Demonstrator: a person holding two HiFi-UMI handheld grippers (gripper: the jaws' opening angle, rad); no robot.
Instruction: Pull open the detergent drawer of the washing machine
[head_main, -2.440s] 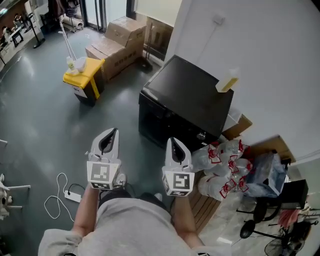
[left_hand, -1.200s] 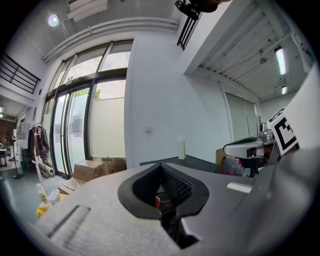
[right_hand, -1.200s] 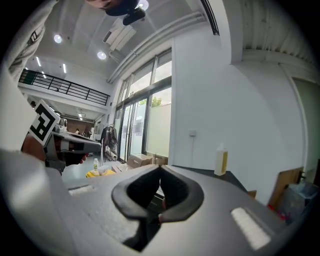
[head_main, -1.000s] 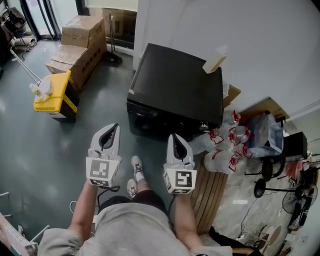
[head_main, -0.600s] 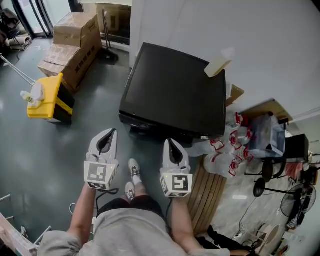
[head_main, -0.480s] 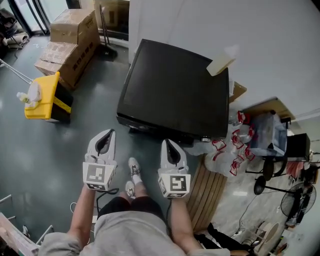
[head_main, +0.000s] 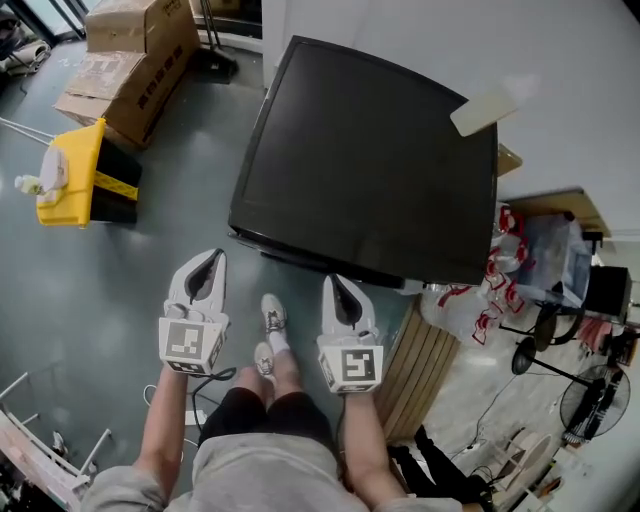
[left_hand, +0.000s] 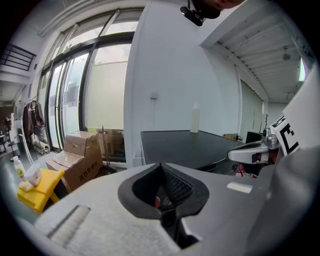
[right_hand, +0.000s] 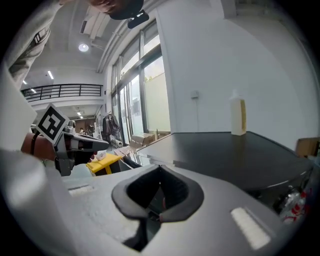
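against the wall (head_main: 580, 60), washing machine (head_main: 365, 160) faces front-first toward the person (head_main: 265, 465).

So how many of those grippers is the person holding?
2. The left gripper is at the head view's lower left, over the grey floor; the right gripper is beside it, just short of the black washing machine. Both are shut, empty.

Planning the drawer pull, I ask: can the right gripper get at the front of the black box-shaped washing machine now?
Probably yes. The right gripper is near the black box-shaped washing machine's front edge, with only grey floor between. Its jaws are shut; the drawer itself is not visible.
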